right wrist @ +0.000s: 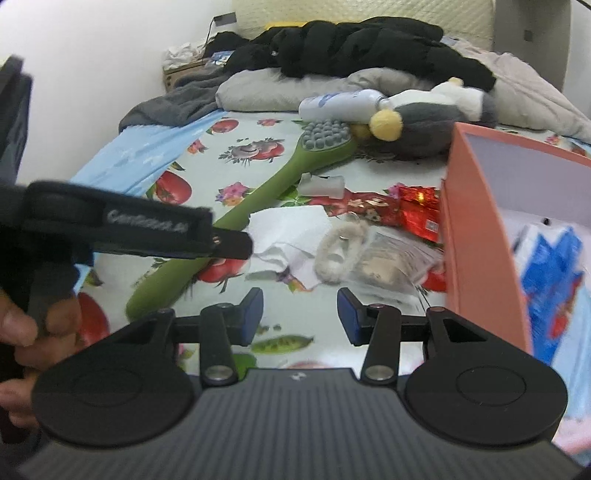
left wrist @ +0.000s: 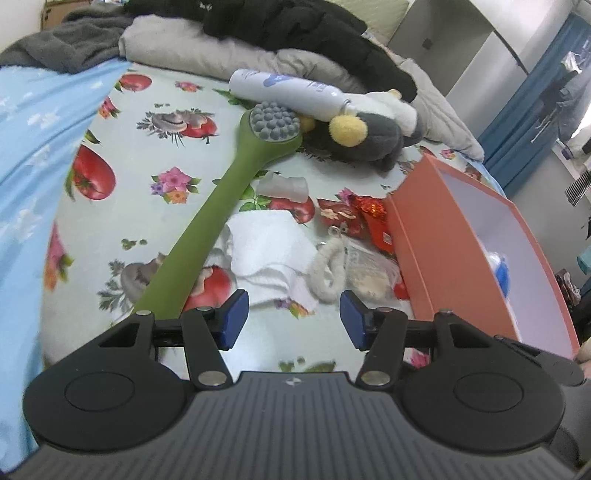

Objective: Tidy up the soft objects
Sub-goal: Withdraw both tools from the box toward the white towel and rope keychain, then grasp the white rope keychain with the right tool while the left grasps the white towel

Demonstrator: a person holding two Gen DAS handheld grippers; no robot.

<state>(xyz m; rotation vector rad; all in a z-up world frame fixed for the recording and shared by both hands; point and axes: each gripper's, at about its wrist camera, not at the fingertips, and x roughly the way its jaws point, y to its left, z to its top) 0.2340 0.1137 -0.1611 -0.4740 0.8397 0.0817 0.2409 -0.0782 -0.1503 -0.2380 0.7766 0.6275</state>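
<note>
A white folded cloth lies on the floral bed sheet, just beyond my open, empty left gripper. A fluffy cream ring lies right of it on a clear packet. A grey, white and yellow plush toy lies farther back. An orange box stands open at the right. In the right wrist view my right gripper is open and empty above the sheet, short of the cloth, ring and plush toy. The box holds blue-and-white packets.
A long green massage brush lies diagonally across the sheet. A white bottle, red wrappers and a small clear piece lie around. Grey bedding and black clothing pile at the back. The left gripper body crosses the right view.
</note>
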